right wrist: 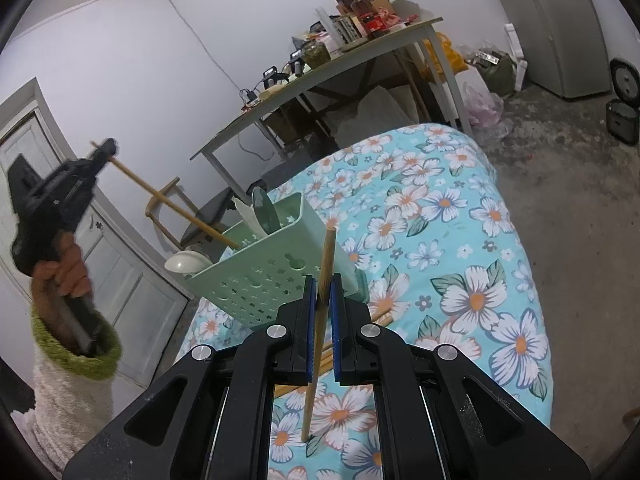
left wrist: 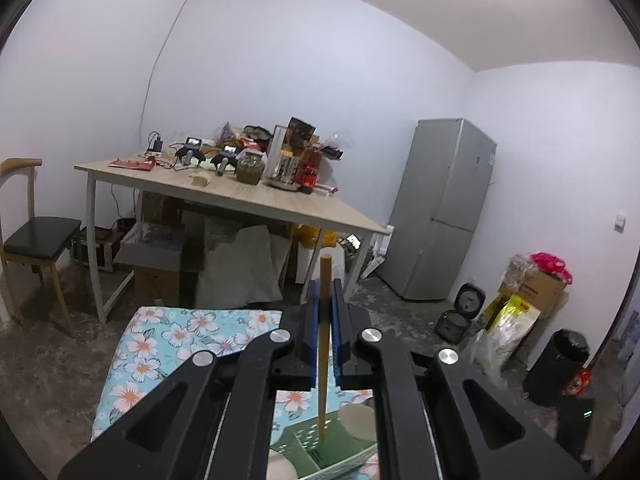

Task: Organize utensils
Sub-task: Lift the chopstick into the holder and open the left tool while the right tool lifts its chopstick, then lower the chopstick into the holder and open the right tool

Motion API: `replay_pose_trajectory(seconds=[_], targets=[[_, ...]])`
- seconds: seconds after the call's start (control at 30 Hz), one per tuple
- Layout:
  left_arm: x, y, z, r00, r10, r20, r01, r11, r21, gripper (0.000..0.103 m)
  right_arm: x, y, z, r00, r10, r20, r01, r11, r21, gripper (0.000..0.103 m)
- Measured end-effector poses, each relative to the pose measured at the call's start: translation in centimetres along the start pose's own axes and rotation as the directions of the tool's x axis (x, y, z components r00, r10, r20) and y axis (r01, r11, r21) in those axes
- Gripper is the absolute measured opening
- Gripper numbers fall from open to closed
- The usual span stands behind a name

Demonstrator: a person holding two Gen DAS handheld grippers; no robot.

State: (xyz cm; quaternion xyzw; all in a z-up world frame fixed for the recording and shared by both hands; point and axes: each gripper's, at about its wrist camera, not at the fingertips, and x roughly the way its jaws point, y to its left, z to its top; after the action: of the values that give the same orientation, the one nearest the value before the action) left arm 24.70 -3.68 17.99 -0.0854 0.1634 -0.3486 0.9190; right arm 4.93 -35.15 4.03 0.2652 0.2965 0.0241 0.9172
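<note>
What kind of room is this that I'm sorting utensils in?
Probably a lived-in room at home, used for eating and storage: a silver fridge, a cluttered wooden table with a chair, and a rice cooker on the bare concrete floor.

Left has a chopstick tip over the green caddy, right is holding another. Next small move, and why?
Probably lower the left gripper a little further, then open it. Its jaws are shut on a wooden chopstick whose lower tip already sits inside the green caddy, beside the spoons. The right gripper holds its own chopstick above the floral cloth, so that one can wait.
</note>
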Motion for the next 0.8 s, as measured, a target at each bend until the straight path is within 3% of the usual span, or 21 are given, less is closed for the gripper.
replay_pose_trajectory(seconds=[0.3, 0.4, 0.47, 0.53, 0.8], targets=[[4.1, 1.1, -4.6, 0.988, 0.029, -0.152, -0.029, 1.000, 0.002, 0.006, -0.1, 0.3, 0.1, 1.000, 0.000, 0.005, 0.000, 1.000, -0.014, 0.005], [4.2, 1.2, -5.3, 0.982, 0.032, -0.185, -0.033, 0.999, 0.000, 0.020, -0.3, 0.7, 0.3, 1.000, 0.002, 0.009, -0.001, 1.000, -0.031, 0.005], [3.8, 1.3, -5.4, 0.982, 0.034, -0.185, -0.035, 0.999, -0.006, 0.036, -0.4, 1.1, 0.6, 1.000, 0.007, 0.014, -0.006, 0.999, -0.046, 0.005], [3.3, 1.3, -5.5, 0.982, 0.044, -0.184, -0.047, 0.999, -0.010, 0.043, -0.7, 1.6, 0.9, 1.000, 0.013, 0.020, -0.012, 0.998, -0.064, 0.004], [-0.9, 1.7, -5.7, 0.985, 0.088, -0.147, -0.091, 0.996, -0.013, 0.056, -2.2, 5.3, 3.8, 0.994, 0.069, 0.089, -0.051, 0.981, -0.185, 0.004]])
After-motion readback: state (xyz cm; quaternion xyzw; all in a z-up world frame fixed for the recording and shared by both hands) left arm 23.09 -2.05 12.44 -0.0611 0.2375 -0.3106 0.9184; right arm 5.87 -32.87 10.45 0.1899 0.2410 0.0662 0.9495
